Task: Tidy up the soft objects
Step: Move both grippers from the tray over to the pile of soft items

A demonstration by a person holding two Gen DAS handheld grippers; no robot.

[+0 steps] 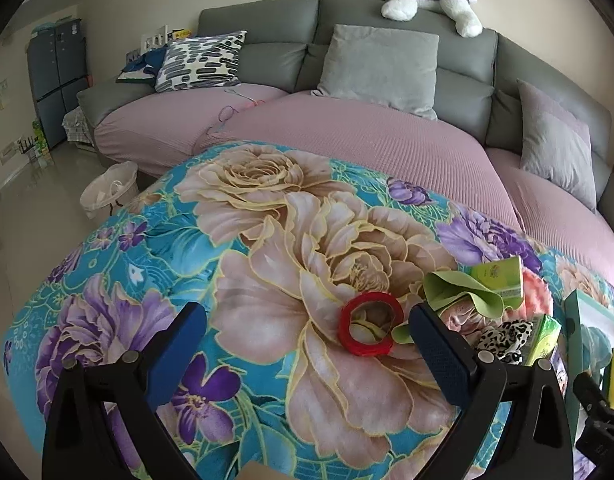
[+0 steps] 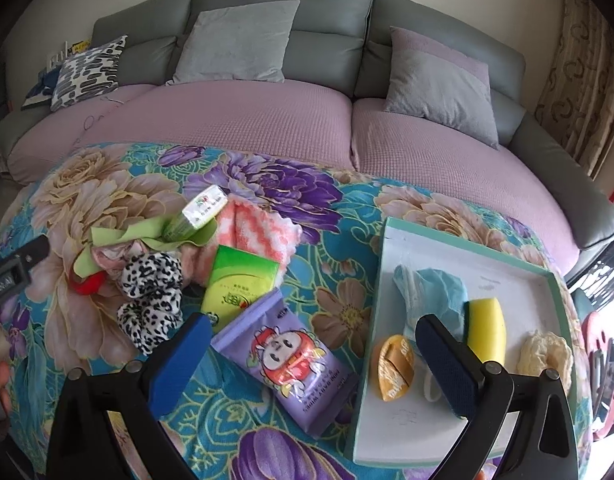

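While a heap of soft things waits on the left half of the floral blanket [image 2: 347, 216], the sorting looks partly done. Going from the left: the left gripper [image 1: 307, 344] hangs with its jaws apart and empty, just short of a red ring [image 1: 369, 324]. Beside that lie a green cloth [image 2: 147, 232], a leopard-print scrunchie [image 2: 151, 296], a pink-and-white towel [image 2: 263, 228] and a green tissue pack [image 2: 239, 280]. The purple wipes pack [image 2: 291, 364] lies between the heap and the tray, and the right gripper [image 2: 311, 348] hovers over it, jaws wide and empty. At the blanket's right edge the tray [image 2: 427, 440] already holds a blue cloth [image 2: 435, 288], a yellow sponge [image 2: 487, 332], an orange packet [image 2: 393, 368] and a cream puff [image 2: 547, 352]. Nothing blocks the way, though the heaped items overlap.
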